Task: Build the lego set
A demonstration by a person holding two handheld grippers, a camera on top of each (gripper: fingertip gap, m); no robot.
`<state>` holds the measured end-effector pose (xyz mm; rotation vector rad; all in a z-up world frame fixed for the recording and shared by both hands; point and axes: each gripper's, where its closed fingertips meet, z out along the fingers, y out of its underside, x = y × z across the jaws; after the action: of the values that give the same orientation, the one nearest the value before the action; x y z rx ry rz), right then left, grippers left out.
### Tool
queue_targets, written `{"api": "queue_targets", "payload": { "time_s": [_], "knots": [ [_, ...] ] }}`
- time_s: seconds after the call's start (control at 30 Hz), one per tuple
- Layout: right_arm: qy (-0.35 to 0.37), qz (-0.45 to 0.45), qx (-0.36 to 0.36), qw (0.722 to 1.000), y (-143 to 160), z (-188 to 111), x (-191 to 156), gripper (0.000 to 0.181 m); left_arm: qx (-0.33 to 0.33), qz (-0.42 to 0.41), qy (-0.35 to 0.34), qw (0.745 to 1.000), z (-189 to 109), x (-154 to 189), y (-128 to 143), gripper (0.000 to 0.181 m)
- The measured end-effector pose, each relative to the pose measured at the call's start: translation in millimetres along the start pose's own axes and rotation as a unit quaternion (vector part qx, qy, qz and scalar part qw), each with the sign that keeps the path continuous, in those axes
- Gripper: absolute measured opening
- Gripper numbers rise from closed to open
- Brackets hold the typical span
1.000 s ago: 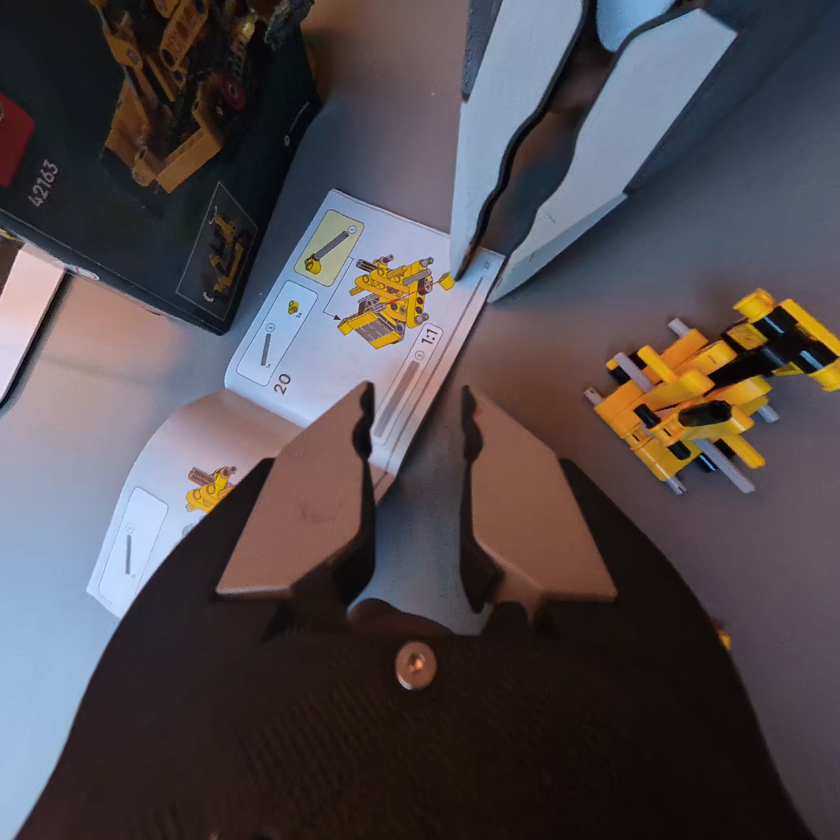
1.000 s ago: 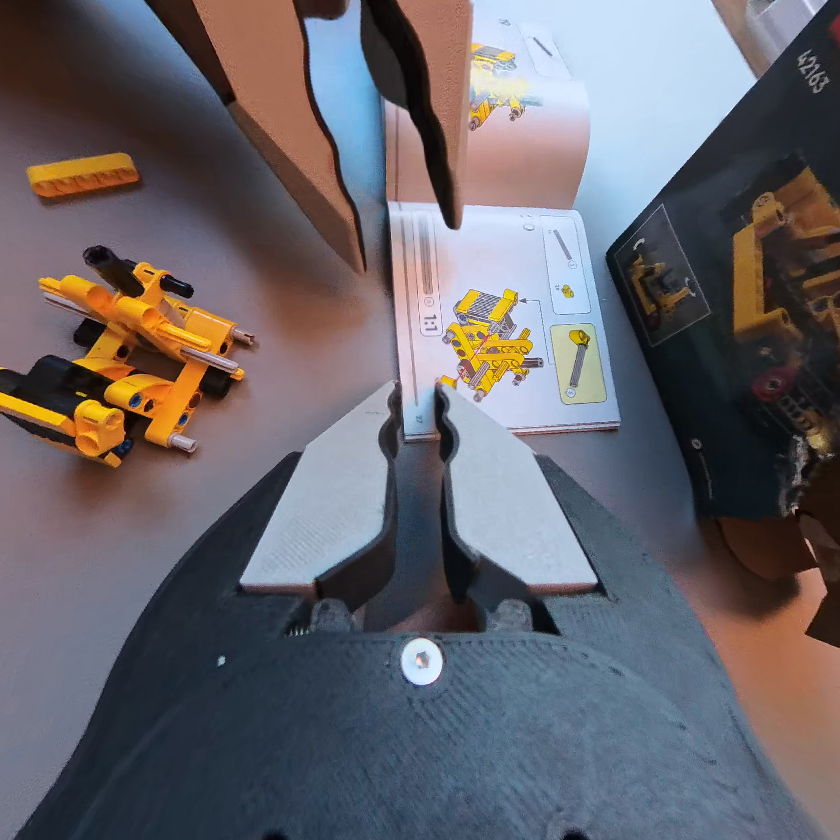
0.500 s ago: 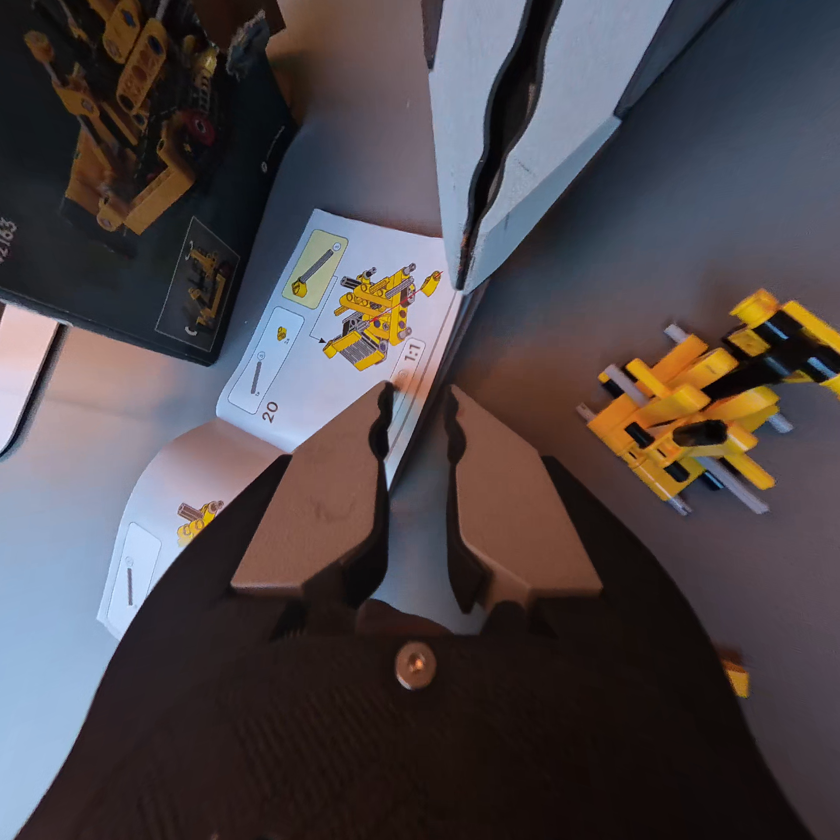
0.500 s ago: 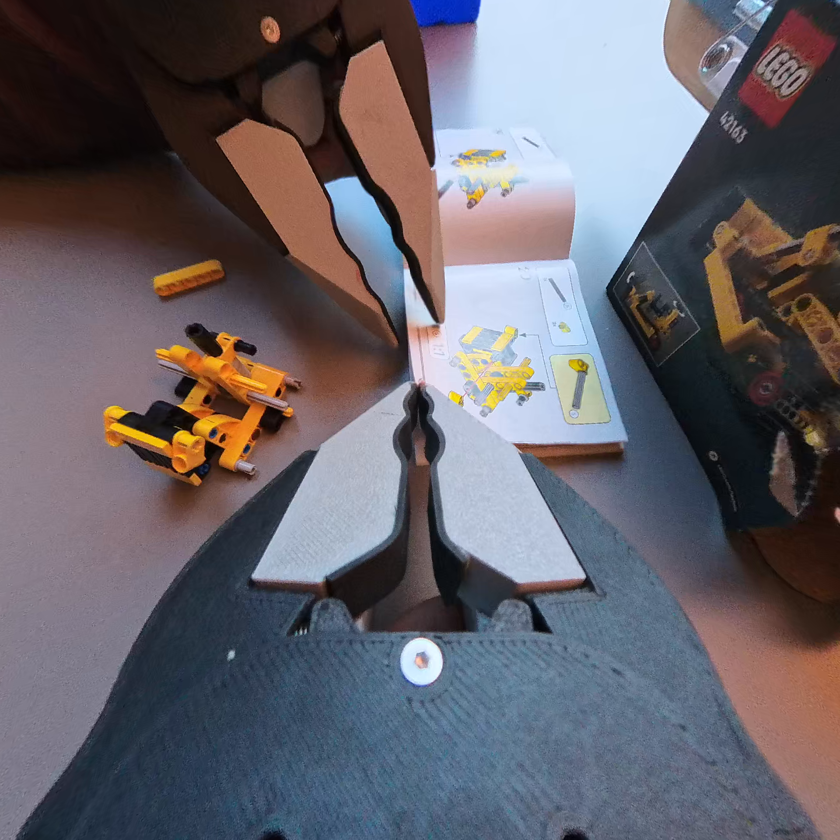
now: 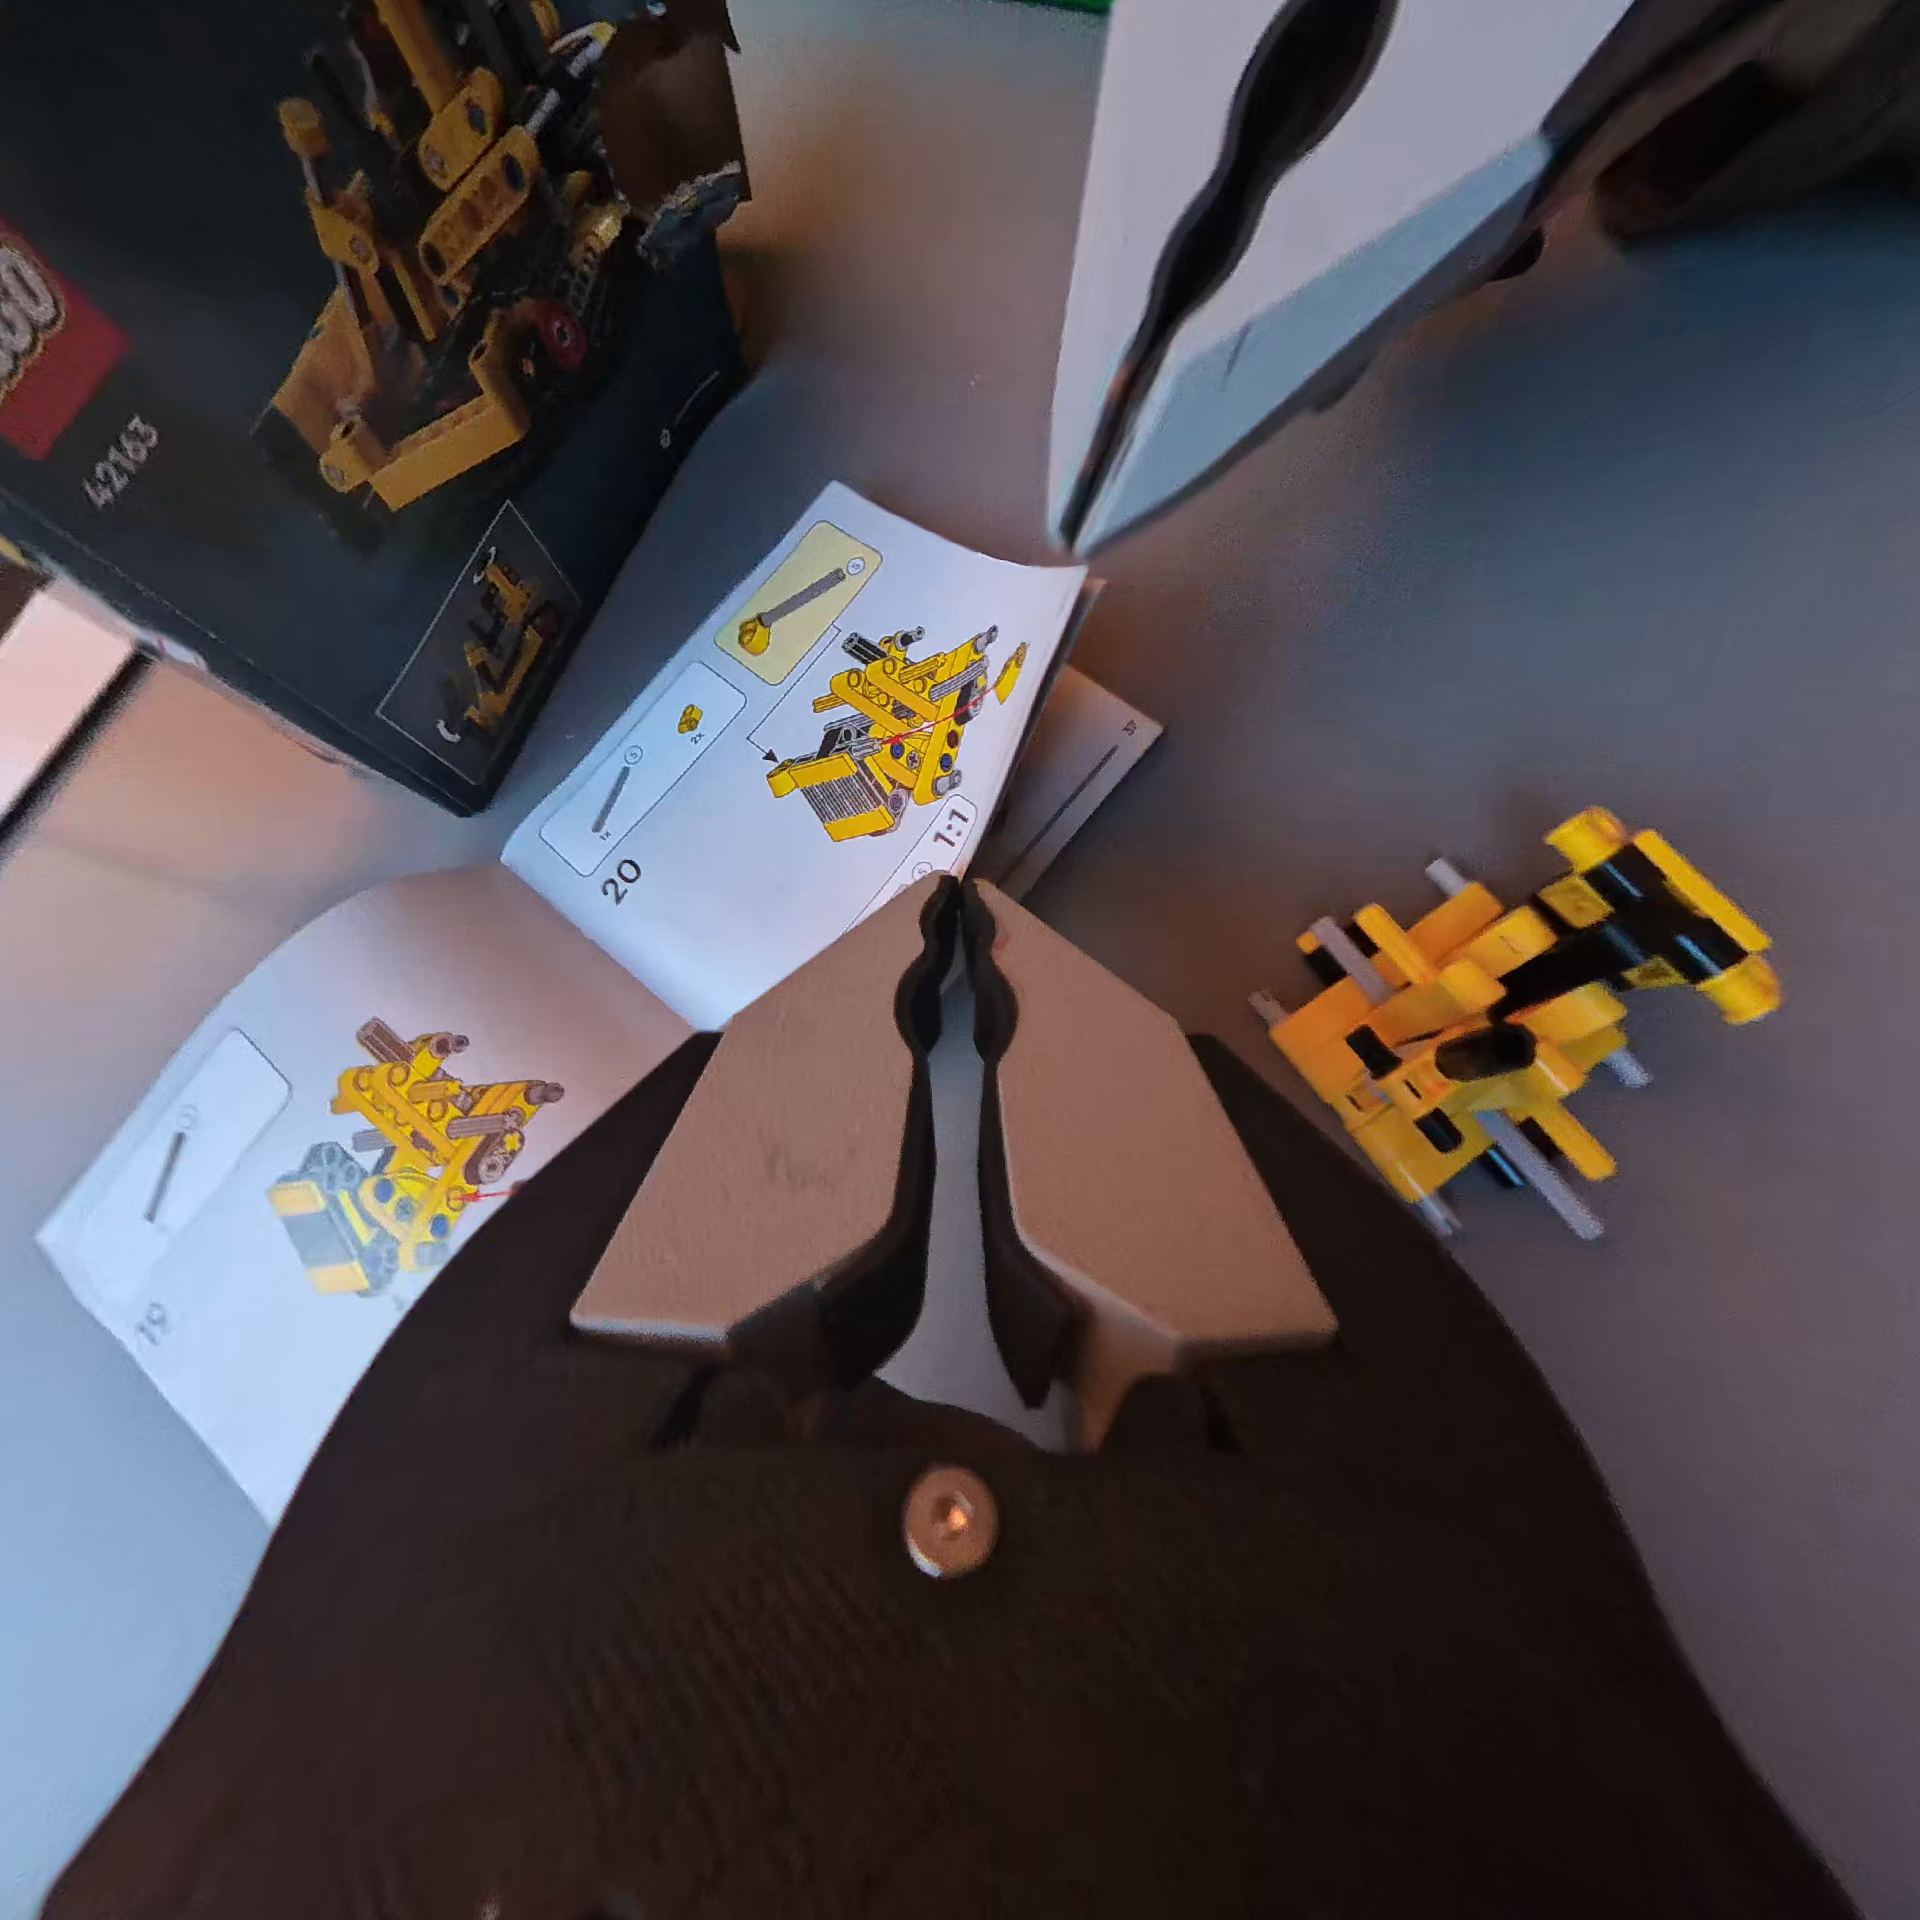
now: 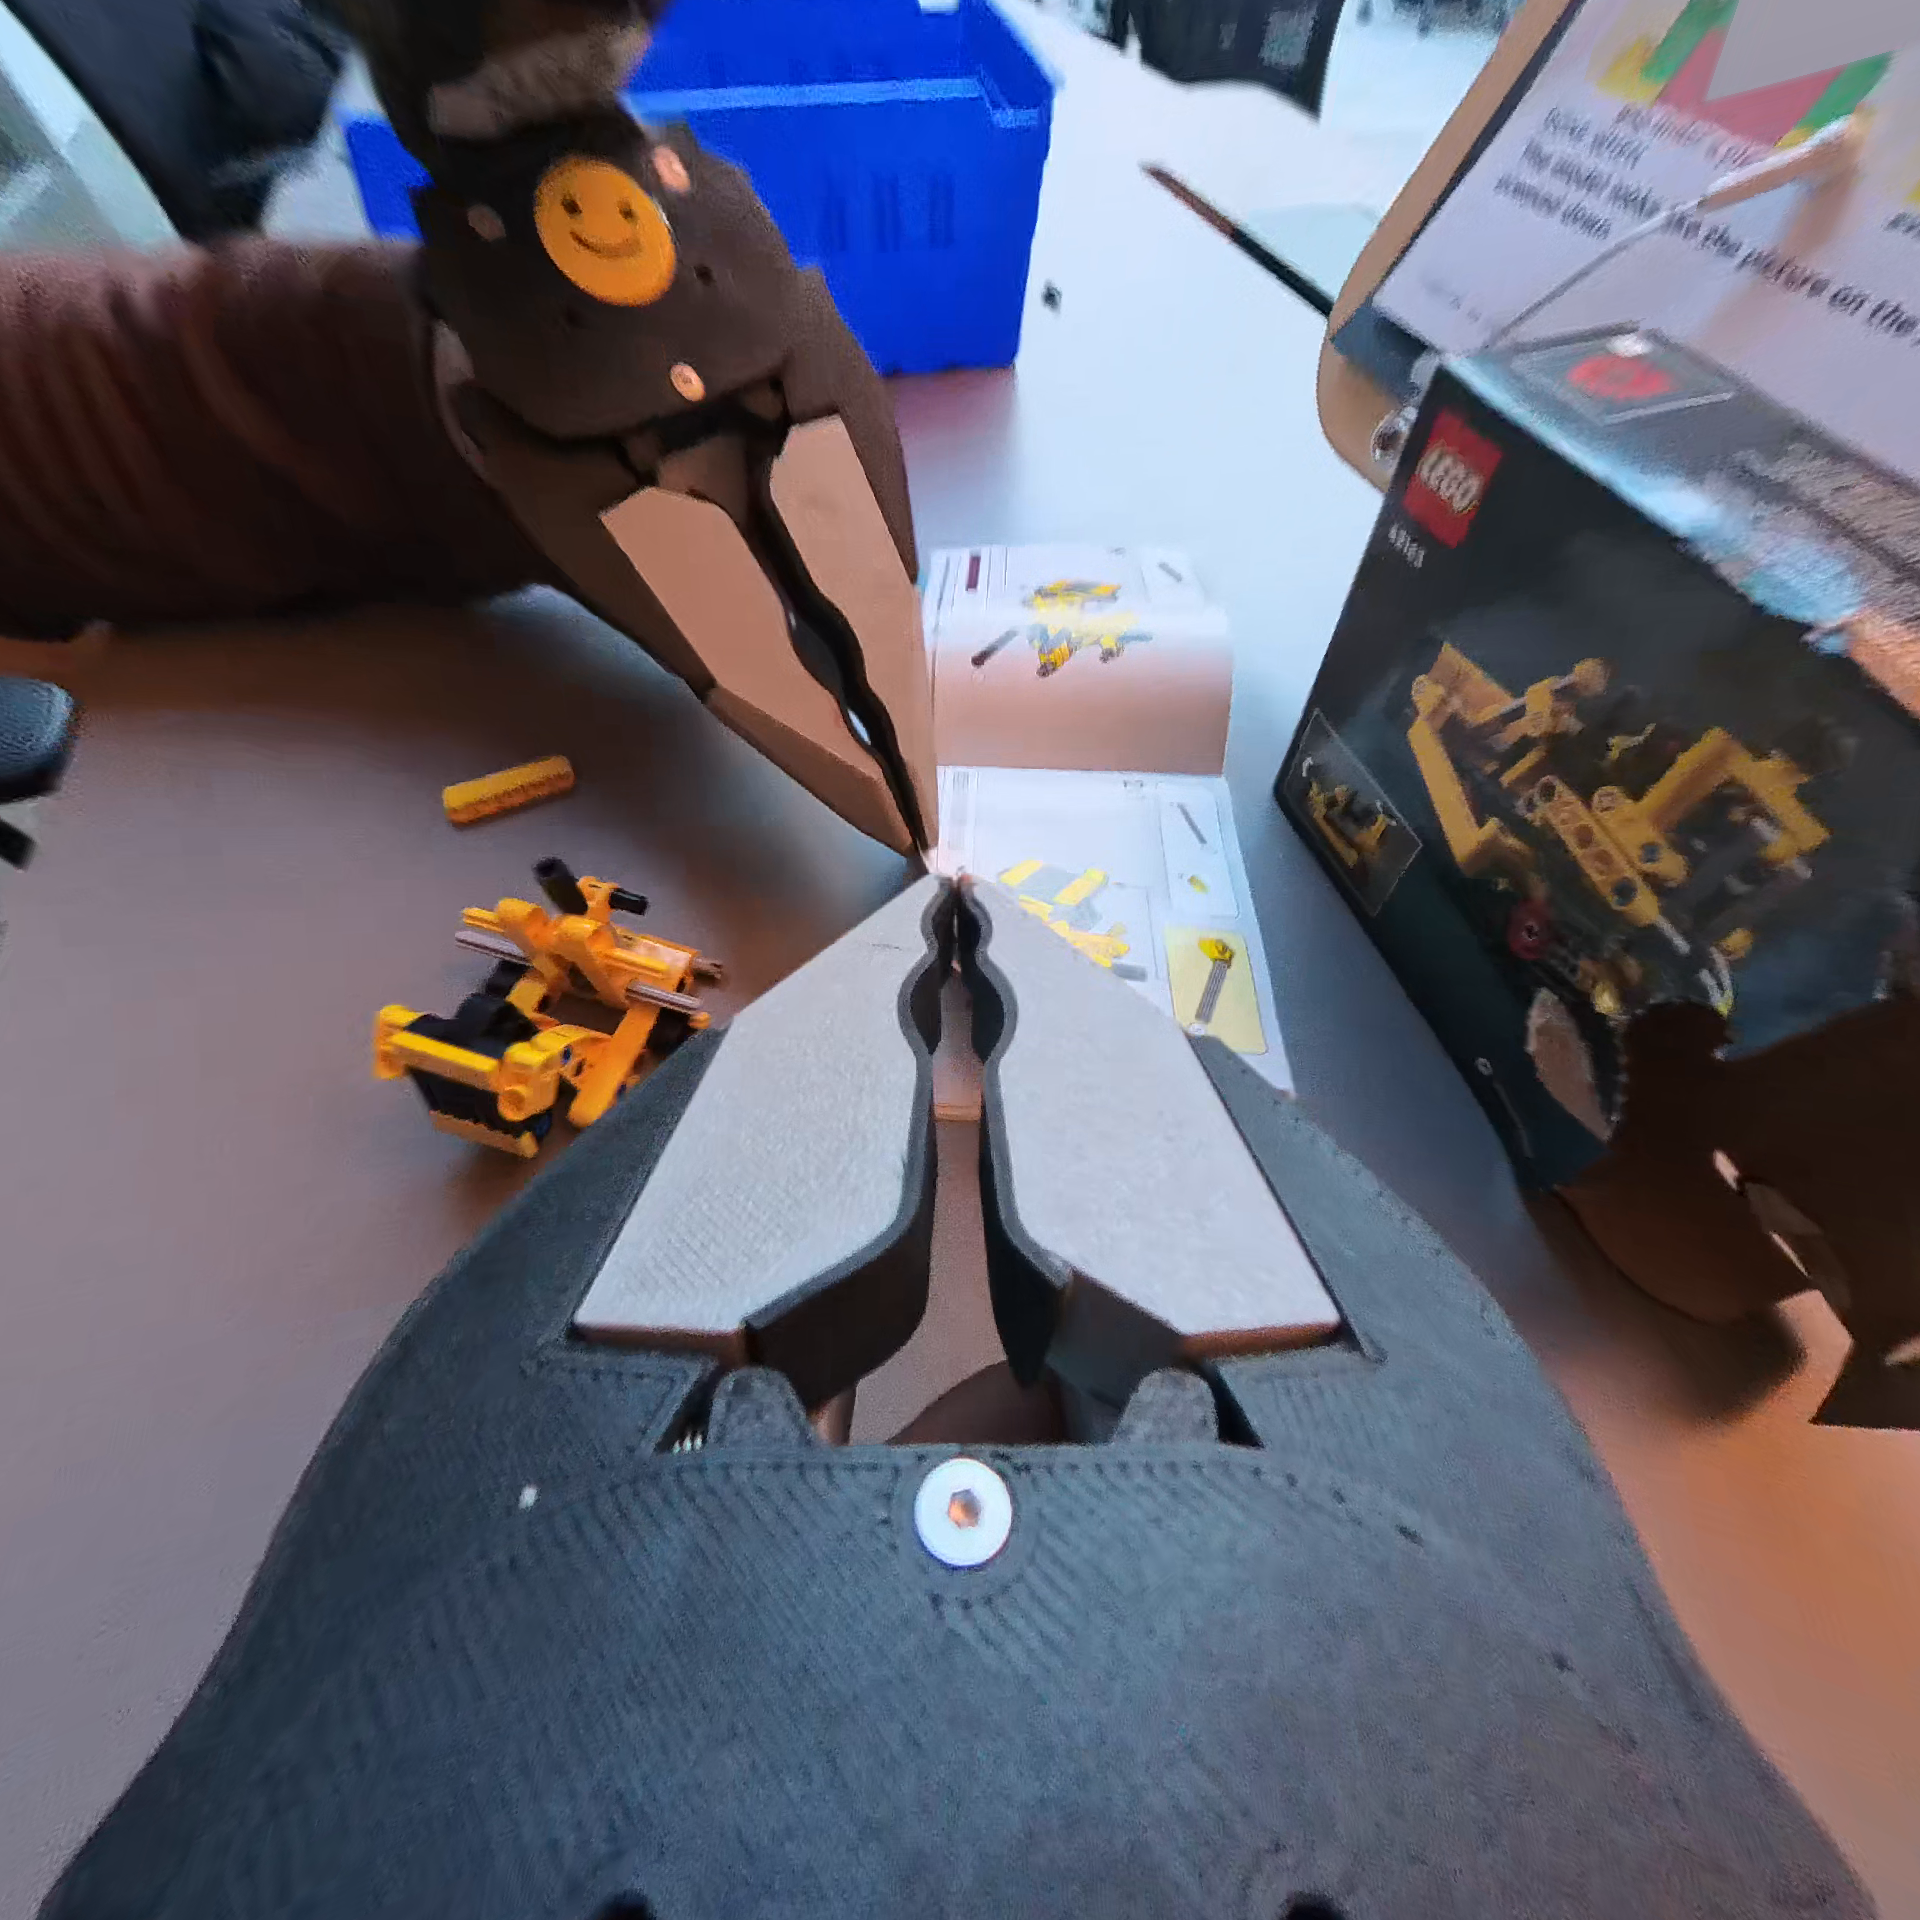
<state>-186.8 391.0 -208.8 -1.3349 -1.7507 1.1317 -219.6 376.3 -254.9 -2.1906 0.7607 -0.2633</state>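
Yellow-and-black lego assembly (image 5: 1496, 1029) lies on the grey table (image 5: 1558, 644), apart from both tools. Open instruction booklet (image 5: 831, 727) just beside it. Left tool (image 5: 951, 894) closed, pinching the lifted page's edge. Right tool (image 6: 951, 888) closed, tips at the same page edge; grip unclear. Set box (image 6: 1621, 790) stands beyond the booklet.

Glossy plastic model (image 5: 1496, 1029), matt paper booklet (image 5: 790, 727), printed cardboard box (image 6: 1600, 790), smooth matt table (image 5: 1558, 644).
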Motion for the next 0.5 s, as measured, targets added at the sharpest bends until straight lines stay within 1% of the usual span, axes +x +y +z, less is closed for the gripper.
{"api": "queue_targets", "payload": {
  "time_s": [0.07,0.17,0.27,0.4,0.5],
  "knots": [
    [-0.010,-0.013,0.024,1.000,-5.7,-11.3,-5.3,0.006,0.012,-0.021,0.014,1.000,-2.9,3.6,2.3,0.000],
    [0.014,-0.071,0.032,0.997,-6.5,-16.0,-10.7,0.009,0.021,-0.045,0.022,0.999,-6.1,4.5,6.5,0.000],
    [0.023,-0.109,0.015,0.994,-2.1,-7.1,-18.5,0.015,0.030,-0.068,0.033,0.997,-6.7,4.2,7.9,0.000],
    [0.040,-0.147,-0.019,0.988,11.2,4.9,-19.6,0.016,0.029,-0.077,0.043,0.996,-4.2,4.6,10.0,0.000],
    [0.045,-0.158,-0.020,0.986,12.3,7.8,-19.8,0.017,0.025,-0.075,0.044,0.996,-3.0,5.5,11.0,0.000]
  ]
}}
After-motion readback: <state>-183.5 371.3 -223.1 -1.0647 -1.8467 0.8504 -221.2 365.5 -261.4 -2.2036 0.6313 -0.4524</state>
